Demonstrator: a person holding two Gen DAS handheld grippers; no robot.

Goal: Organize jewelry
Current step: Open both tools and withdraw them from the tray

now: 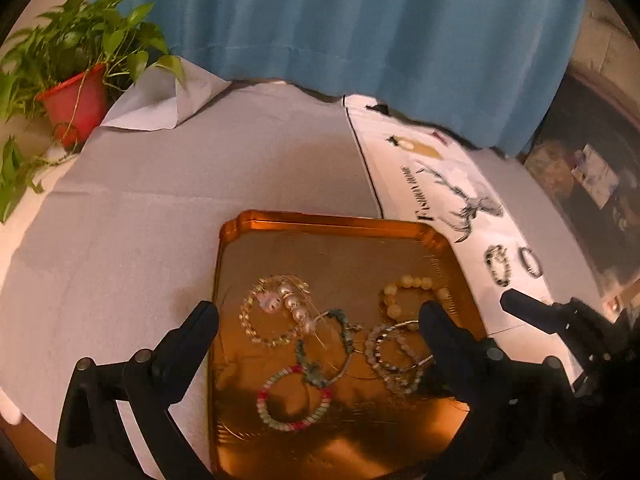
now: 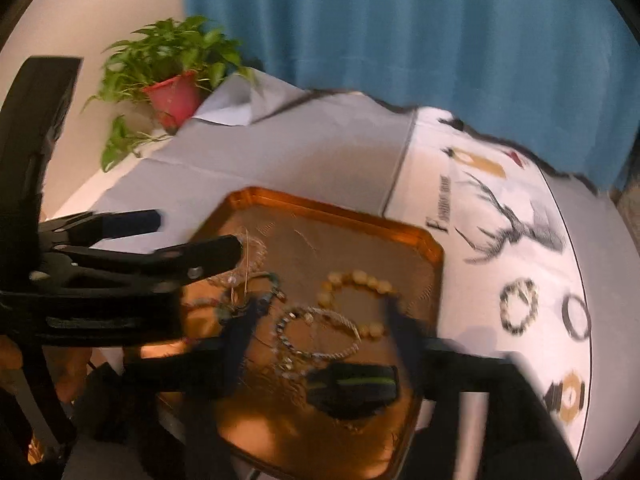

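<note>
A copper tray (image 1: 320,222) (image 2: 332,210) holds several bracelets: a yellow bead one (image 1: 408,286) (image 2: 360,280), a silver chain one (image 1: 394,354) (image 2: 320,334), a pink and white bead one (image 1: 294,400), a pearl and gold one (image 1: 276,310) and a teal one (image 1: 344,334). My left gripper (image 1: 320,316) is open over the tray, empty; it also shows in the right wrist view (image 2: 200,236). My right gripper (image 2: 324,312) is open above the silver chain bracelet, empty. Two dark bracelets (image 1: 498,266) (image 2: 518,306) lie on the white deer-print mat (image 1: 440,184) (image 2: 520,248).
A grey cloth (image 1: 180,200) covers the table. A red-potted plant (image 1: 76,100) (image 2: 174,92) stands at the far left corner. A blue curtain (image 1: 340,20) hangs behind. The table's right edge drops to a dark floor (image 1: 592,200).
</note>
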